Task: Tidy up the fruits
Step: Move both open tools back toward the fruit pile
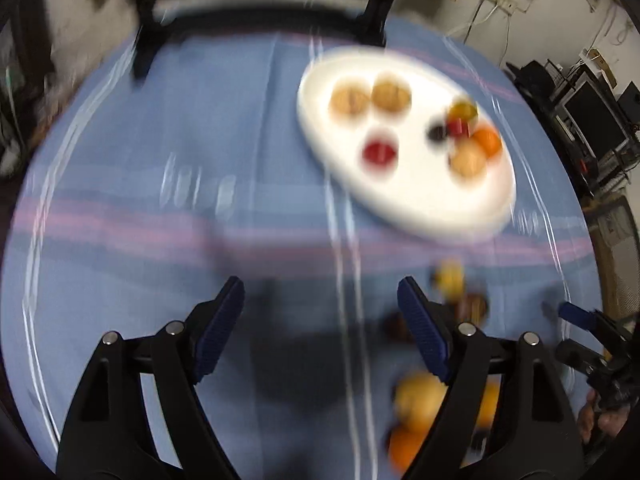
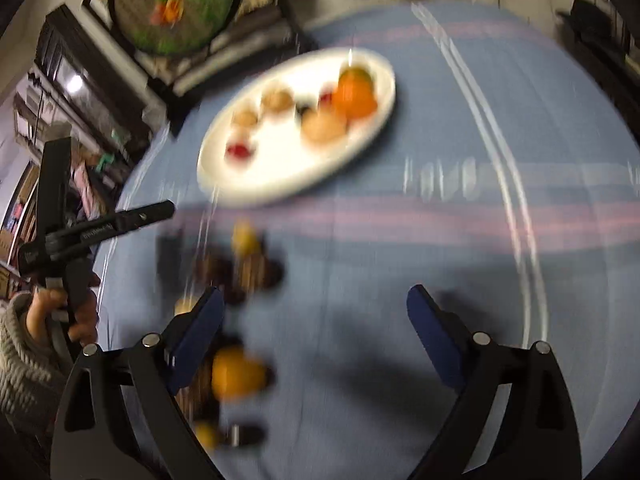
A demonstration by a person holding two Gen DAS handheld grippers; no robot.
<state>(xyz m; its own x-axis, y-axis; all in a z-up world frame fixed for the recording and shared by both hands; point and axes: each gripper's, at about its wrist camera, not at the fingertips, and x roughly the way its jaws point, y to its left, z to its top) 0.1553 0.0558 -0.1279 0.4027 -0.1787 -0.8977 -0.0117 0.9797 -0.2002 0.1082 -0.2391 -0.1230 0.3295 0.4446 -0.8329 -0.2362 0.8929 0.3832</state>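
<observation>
Both views are motion-blurred. A white oval plate (image 1: 420, 200) (image 2: 280, 176) on the blue tablecloth holds several fruits: two tan ones (image 1: 370, 98), a red one (image 1: 379, 153), an orange (image 1: 487, 141) (image 2: 355, 94) and small dark ones. Loose fruit lies on the cloth nearer to me: a yellow piece (image 1: 451, 278) (image 2: 245, 238), dark pieces (image 2: 256, 272), an orange (image 1: 404, 450) (image 2: 236, 374) and a yellow-tan fruit (image 1: 420, 400). My left gripper (image 1: 320, 292) is open over bare cloth, left of the loose fruit. My right gripper (image 2: 316, 300) is open, the loose fruit beside its left finger.
The round table (image 1: 120, 240) carries a blue cloth with pink stripes. A dark chair (image 1: 260, 12) stands behind it. A hand in a knit sleeve (image 2: 24, 340) holds the left gripper's handle at the right wrist view's left edge. Shelves and cables line the walls.
</observation>
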